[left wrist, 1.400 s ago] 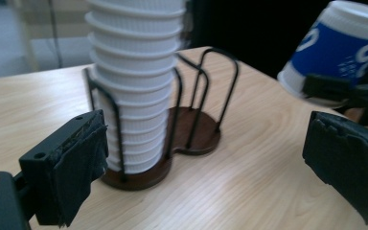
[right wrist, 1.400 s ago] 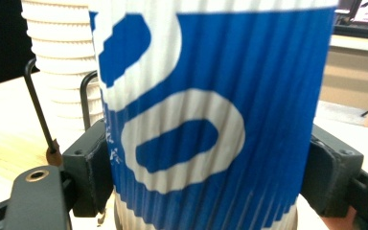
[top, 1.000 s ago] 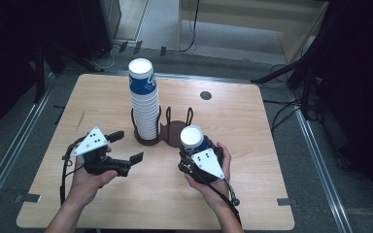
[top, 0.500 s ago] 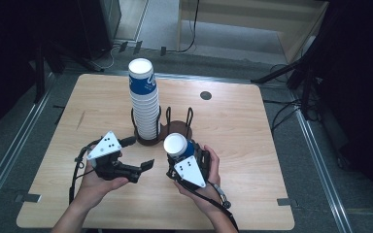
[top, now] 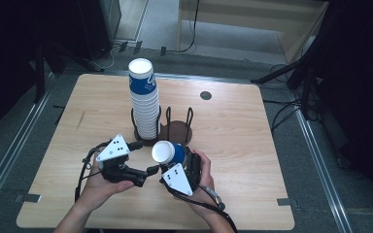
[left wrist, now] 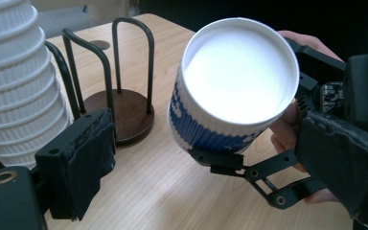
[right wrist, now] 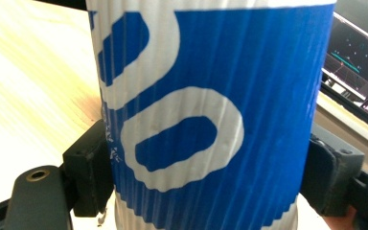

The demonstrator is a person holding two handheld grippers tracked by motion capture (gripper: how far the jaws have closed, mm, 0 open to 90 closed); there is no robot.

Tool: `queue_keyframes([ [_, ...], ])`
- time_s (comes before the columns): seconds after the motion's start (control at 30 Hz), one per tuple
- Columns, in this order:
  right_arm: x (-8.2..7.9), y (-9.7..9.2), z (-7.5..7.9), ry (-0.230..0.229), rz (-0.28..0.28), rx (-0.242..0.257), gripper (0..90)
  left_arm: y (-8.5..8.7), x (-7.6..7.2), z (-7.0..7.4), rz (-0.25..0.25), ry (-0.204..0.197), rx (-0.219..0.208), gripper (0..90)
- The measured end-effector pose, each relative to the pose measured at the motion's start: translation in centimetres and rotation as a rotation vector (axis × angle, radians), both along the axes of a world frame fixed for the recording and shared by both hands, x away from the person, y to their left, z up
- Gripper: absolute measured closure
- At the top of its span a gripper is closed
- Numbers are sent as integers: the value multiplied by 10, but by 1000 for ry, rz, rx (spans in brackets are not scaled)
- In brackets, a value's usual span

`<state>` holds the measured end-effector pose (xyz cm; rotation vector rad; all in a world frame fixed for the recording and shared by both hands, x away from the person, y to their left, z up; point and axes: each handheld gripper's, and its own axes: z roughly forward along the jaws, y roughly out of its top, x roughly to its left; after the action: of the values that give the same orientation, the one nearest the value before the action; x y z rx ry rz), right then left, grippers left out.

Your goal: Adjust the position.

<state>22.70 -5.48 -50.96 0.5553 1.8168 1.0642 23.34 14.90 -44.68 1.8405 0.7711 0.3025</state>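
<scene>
A blue-and-white ribbed paper cup (top: 171, 152) lies tilted in my right gripper (top: 176, 159), whose jaws are shut on its sides (right wrist: 206, 143). Its white round end (left wrist: 239, 72) faces my left gripper (top: 143, 158). The left gripper (left wrist: 211, 163) is open, and its jaws have just been closing. The cup sits just ahead of them and neither pad (left wrist: 93, 158) touches it. A tall stack of the same cups (top: 143, 102) stands in one slot of a dark wire holder (top: 178, 130). The holder's other slot (left wrist: 122, 108) is bare.
The wooden table (top: 252, 145) has a round dark hole (top: 205, 95) at the back. Cables trail from both grippers across the near edge. Dark floor, rails and furniture surround the table.
The right hand has brought the cup left and toward the person and tipped its white end toward the left gripper. The left gripper has moved right, close to the cup.
</scene>
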Motion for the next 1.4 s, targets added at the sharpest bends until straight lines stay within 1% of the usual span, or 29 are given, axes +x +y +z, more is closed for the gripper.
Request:
queue_keyframes([
  [0.1, 0, 2, -2, -12, 8, -25, 195, -2, 0, -1, -9, 9, 15, 78],
  [0.13, -1, 2, -3, -12, 12, -32, 194, -3, 0, -1, -7, 11, 23, 88],
  [0.17, -1, 3, -4, -15, 13, -39, 194, -4, 0, -1, -3, 13, 24, 118],
  [0.33, -5, 7, -7, -37, 29, -81, 193, -6, 0, -2, -13, 34, 32, 133],
  [0.57, -11, 15, -9, -80, 53, -139, 191, -11, -1, -3, -30, 43, 58, 142],
  [0.6, -12, 16, -9, -90, 59, -147, 191, -12, -1, -3, -34, 44, 64, 149],
  [0.7, -14, 17, -9, -96, 66, -147, 189, -14, -2, -5, -43, 51, 94, 177],
  [0.8, -15, 17, -9, -105, 70, -149, 186, -13, -2, -4, -45, 47, 85, 255],
  [0.9, -15, 17, -8, -108, 75, -146, 176, -13, -2, -4, -51, 44, 83, 264],
  [0.97, -15, 17, -8, -99, 72, -142, 155, -13, -3, -4, -51, 38, 87, 270],
  [1.0, -15, 17, -8, -92, 68, -141, 132, -12, -2, -4, -49, 39, 83, 272],
  [1.03, -15, 16, -8, -86, 77, -143, 127, -11, -2, -3, -49, 41, 76, 273],
  [1.07, -14, 16, -9, -89, 80, -150, 127, -10, -2, -3, -53, 46, 64, 274],
  [1.1, -14, 16, -9, -87, 77, -159, 123, -8, -1, -2, -56, 52, 62, 274],
  [1.2, -15, 15, -9, -96, 85, -160, 150, -6, 0, -2, -64, 64, 53, 273],
  [1.27, -16, 16, -9, -120, 88, -178, 169, -5, 1, -2, -69, 77, 57, 266],
  [1.4, -17, 16, -11, -144, 85, -202, 188, -4, 3, -2, -60, 112, 56, 257],
])
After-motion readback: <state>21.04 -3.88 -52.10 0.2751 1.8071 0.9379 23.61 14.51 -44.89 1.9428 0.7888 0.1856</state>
